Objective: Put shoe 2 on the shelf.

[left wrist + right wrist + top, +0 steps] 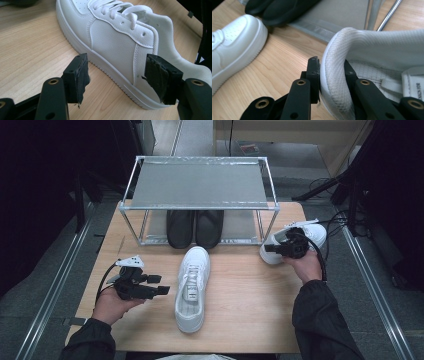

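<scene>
The right gripper (332, 75) has its jaws clamped on the padded heel collar of a white sneaker (300, 237), just beside the right front leg of the metal rack (200, 185). The left gripper (150, 287) stands with jaws apart, holding nothing, near the second white sneaker (192, 287), which lies in front of the rack. Black shoes (195, 227) sit under the rack.
</scene>
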The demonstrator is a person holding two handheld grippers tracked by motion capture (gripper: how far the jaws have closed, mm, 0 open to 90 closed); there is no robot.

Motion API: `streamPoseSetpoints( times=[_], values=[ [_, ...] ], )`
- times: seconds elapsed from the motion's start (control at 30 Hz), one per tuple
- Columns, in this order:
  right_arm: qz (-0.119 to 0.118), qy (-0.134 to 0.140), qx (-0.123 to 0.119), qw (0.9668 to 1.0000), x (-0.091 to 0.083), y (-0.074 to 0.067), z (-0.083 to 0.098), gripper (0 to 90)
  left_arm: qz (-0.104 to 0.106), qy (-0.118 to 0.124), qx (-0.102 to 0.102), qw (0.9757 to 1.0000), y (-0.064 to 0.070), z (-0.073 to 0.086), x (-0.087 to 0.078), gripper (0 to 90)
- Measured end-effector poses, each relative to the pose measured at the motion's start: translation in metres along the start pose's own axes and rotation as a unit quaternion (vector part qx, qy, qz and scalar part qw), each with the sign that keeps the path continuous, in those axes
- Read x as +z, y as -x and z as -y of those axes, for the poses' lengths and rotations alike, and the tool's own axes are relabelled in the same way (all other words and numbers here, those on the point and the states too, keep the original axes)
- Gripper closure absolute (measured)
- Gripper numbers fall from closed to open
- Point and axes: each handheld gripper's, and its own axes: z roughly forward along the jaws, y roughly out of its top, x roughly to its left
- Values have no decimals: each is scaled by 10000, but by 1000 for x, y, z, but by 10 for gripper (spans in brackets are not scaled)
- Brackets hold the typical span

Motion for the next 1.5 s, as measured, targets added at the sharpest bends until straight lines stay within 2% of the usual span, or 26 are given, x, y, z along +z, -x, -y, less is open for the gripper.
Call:
streamPoseSetpoints(
  times=[0.23,0.4,0.57,0.93,1.13,1.33,1.5],
  values=[
    [-2,-97,-191,9998,-9,-15,-2,764,15,13,20,10000,0,-2,0,361],
    [135,-194,-302,9993,-16,-30,-1,757,44,19,43,10000,-1,-4,1,361],
    [78,-123,-202,9997,-24,-40,-2,756,84,22,56,9999,-2,-7,2,361],
    [95,-140,-214,9996,-34,-71,0,746,90,49,108,9999,-3,-11,4,361],
    [-8,-205,-255,9995,-31,-92,2,744,113,38,175,9998,-3,-14,5,361],
    [-1,-382,-389,9985,-21,-118,8,744,163,21,186,9997,-4,-18,8,361],
    [-129,-475,-485,9976,-12,-137,12,746,204,-8,216,9996,-4,-21,11,360]
  ],
)
